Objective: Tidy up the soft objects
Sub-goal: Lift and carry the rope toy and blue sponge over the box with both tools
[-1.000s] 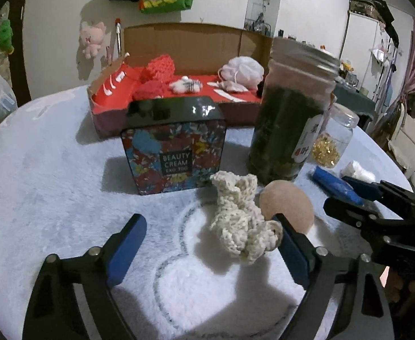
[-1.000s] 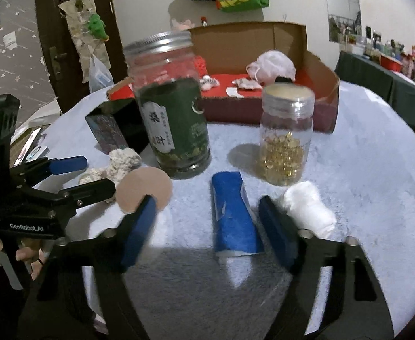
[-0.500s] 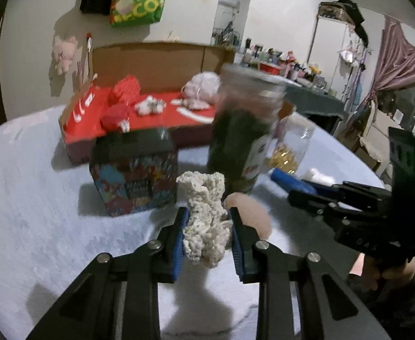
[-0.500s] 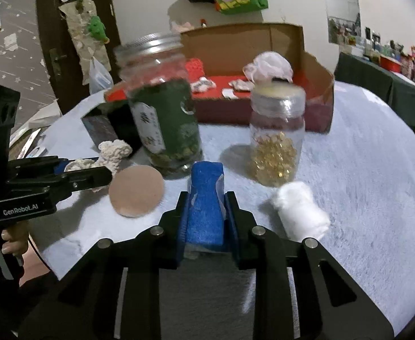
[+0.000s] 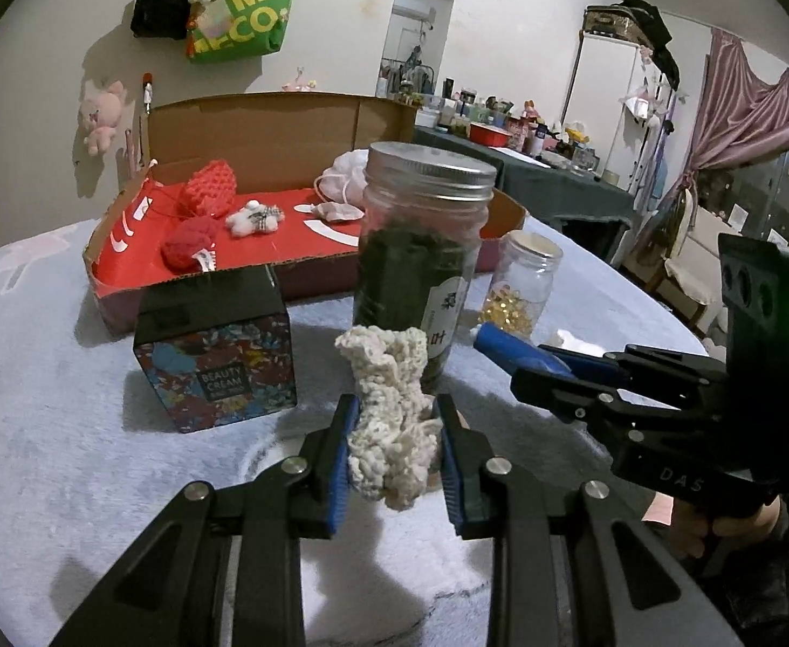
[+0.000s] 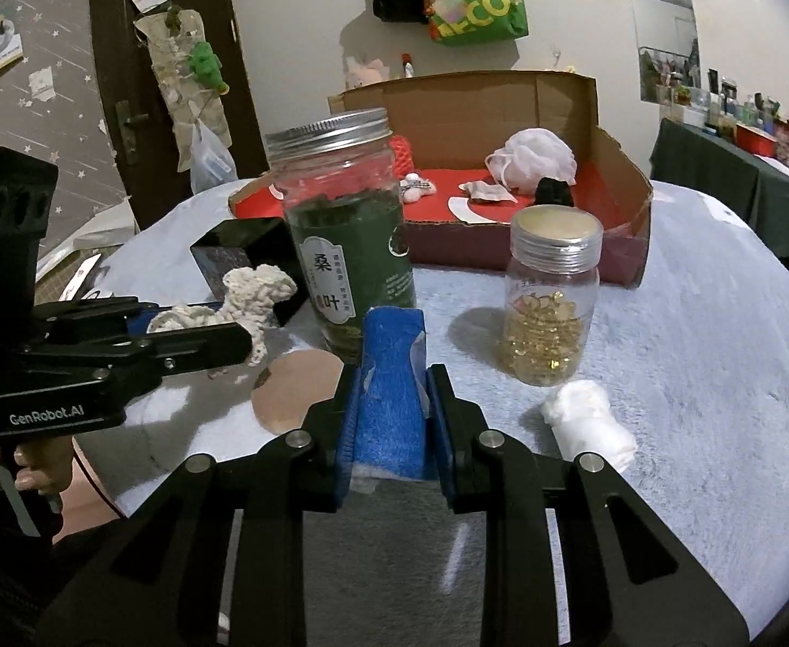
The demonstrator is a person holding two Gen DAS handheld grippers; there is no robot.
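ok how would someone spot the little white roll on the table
Start at the open cardboard box with the red floor, then come forward to the small jar of gold capsules. The white roll lies on the fuzzy cloth beside that jar, the only plain white soft bundle not in a gripper.

Left tongs (image 5: 393, 450), right tongs (image 6: 391, 410) apparently clamped.

Path to the cardboard box (image 5: 286, 124) is crowded — big green jar (image 5: 421, 264) stands dead ahead of both grippers, black printed tin (image 5: 216, 356) just left of it, small jar of gold beads (image 6: 553, 302) to its right. Gap between the two jars is open; round tan pad (image 6: 292, 388) lies flat at the green jar's foot. White roll (image 6: 591, 423) lies near the small jar. Table (image 5: 43, 377) left of the tin is bare — so is the far right side.
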